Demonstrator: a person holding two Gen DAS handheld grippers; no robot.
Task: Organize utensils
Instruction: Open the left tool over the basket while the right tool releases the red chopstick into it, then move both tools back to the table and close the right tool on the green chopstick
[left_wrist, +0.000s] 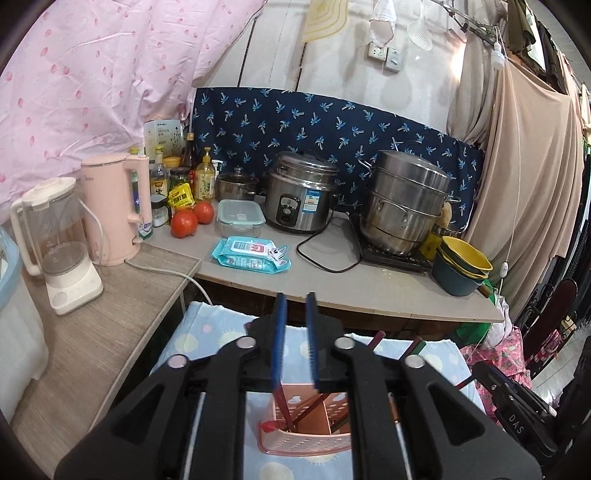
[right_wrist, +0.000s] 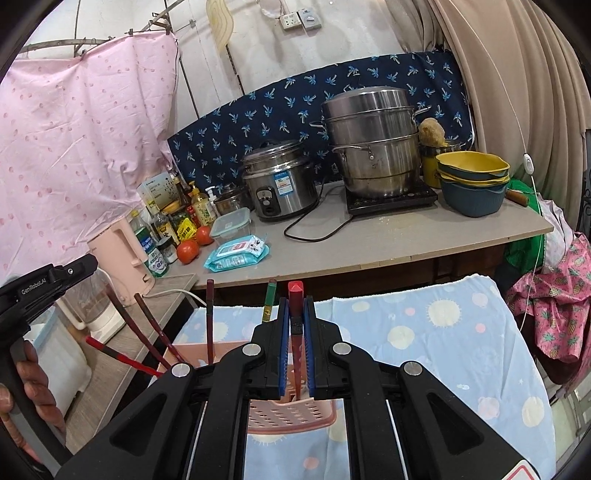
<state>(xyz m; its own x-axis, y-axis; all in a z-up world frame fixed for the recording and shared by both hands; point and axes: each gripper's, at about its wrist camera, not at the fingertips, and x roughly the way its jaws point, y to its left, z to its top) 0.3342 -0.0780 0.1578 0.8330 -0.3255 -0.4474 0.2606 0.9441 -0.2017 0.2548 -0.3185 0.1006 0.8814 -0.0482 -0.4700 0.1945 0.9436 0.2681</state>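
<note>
1. On the left a wood-grain side counter (left_wrist: 110, 314) carries a white blender with a clear jug (left_wrist: 55, 243) and a pale pink electric kettle (left_wrist: 114, 206), in front of a pink spotted curtain (left_wrist: 92, 74).
2. The long grey counter (left_wrist: 351, 288) runs rightward with two red tomatoes (left_wrist: 192, 219), a teal pack of wet wipes (left_wrist: 251, 254), a steel rice cooker (left_wrist: 301, 195), a stacked steel steamer pot (left_wrist: 402, 203) on a black hob, and nested yellow and blue bowls (left_wrist: 463, 264) near its right edge.
3. Below its front edge lies a light blue cloth with sun and dot prints (right_wrist: 443, 325); on it stands the pink perforated plastic utensil holder (right_wrist: 291, 415), under both tools.
4. The left tongs (left_wrist: 295, 339) stand a narrow way apart above the holder, nothing between the blue pads; dark red chopsticks (left_wrist: 286, 410) lean inside the holder below.
5. The right tongs (right_wrist: 296, 343) are closed on a red chopstick with a pointed red cap (right_wrist: 295, 317), upright, its lower end in the holder.
6. More chopsticks (right_wrist: 209, 325) lean leftward from the holder; a green-topped chopstick (right_wrist: 269, 302) stands just beside the right tongs.
7. The cloth is bare to the right of the holder.
</note>
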